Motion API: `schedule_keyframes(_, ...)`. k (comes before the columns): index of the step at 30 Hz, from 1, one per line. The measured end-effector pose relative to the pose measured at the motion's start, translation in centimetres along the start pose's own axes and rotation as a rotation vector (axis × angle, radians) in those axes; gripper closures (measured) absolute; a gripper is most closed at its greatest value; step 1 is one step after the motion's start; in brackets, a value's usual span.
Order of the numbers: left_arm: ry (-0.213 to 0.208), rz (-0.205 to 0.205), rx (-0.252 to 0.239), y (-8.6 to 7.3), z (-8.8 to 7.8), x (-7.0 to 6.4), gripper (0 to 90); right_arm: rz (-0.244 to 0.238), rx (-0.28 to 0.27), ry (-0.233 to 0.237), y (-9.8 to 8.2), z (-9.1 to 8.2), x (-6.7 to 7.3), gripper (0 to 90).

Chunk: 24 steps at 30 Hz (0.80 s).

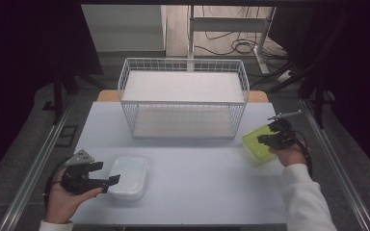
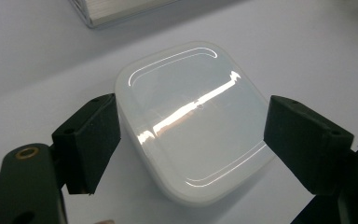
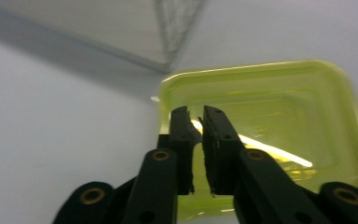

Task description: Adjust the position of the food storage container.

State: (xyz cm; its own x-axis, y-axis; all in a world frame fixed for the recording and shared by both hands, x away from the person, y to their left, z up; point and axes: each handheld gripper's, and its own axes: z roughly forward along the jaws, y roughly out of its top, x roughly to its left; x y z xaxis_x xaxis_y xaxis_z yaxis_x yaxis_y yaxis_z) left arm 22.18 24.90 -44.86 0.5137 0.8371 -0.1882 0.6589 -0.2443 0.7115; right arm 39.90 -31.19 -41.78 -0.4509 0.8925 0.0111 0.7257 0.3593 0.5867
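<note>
Our right gripper [image 3: 197, 122] had its jaws pressed nearly together on the near rim of the yellow-green container [image 3: 279, 116], which it seemed to hold tilted just off the table [image 1: 192, 192] near the right front corner of the wire basket [image 1: 183, 96]; our left gripper [image 2: 191, 135] stood spread wide, one jaw on either side of the white lidded container [image 2: 191, 121], the pads not touching it. Going by size, we noted the pale table first, then the white wire basket at its far side with two white shelves, both bare, then the two containers, the white one sitting flat at the front left. We judged the work barely begun: nothing had reached the basket, the green container looked freshly gripped, and the white one was not yet grasped, so both placements appeared left to do. We could read no brand, label or writing on any of these things.
</note>
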Motion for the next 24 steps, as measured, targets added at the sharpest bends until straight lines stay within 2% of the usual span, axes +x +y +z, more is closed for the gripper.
schedule_keyframes(1,0.0,0.0,0.0,0.0,0.0,0.0,18.3,0.002,0.0,-0.003,0.2,0.1,-0.6,88.0)
schedule_keyframes(2,0.0,-0.005,0.001,0.0,0.1,0.2,18.3,-0.009,0.004,-0.028,0.5,0.4,-1.6,88.9)
schedule_keyframes(3,0.0,-0.005,0.001,0.0,0.1,0.2,18.3,-0.002,0.002,-0.051,0.6,0.6,-2.2,89.0)
schedule_keyframes(4,0.002,-0.005,0.001,0.0,0.1,0.2,18.4,0.014,0.013,-0.059,0.7,1.0,-3.2,89.1)
schedule_keyframes(8,0.002,-0.001,-0.001,0.1,0.2,0.2,18.4,0.041,0.03,-0.091,0.8,1.7,-5.4,89.3)
schedule_keyframes(15,0.01,0.002,0.009,0.1,0.3,0.4,18.5,0.045,0.036,-0.145,1.1,2.0,-7.9,89.3)
schedule_keyframes(18,0.012,0.004,0.01,0.1,0.1,0.5,18.5,0.065,0.039,-0.173,0.9,2.2,-9.2,89.3)
schedule_keyframes(19,0.012,0.004,0.01,0.1,0.1,0.5,18.5,0.065,0.039,-0.173,0.9,2.2,-9.2,89.3)
schedule_keyframes(20,0.013,-0.002,0.007,0.0,0.1,0.6,18.5,0.078,0.046,-0.191,0.7,2.3,-10.0,89.3)
schedule_keyframes(24,0.019,-0.006,0.021,-0.1,0.3,0.7,18.5,0.061,0.062,-0.207,0.6,2.9,-10.7,89.3)
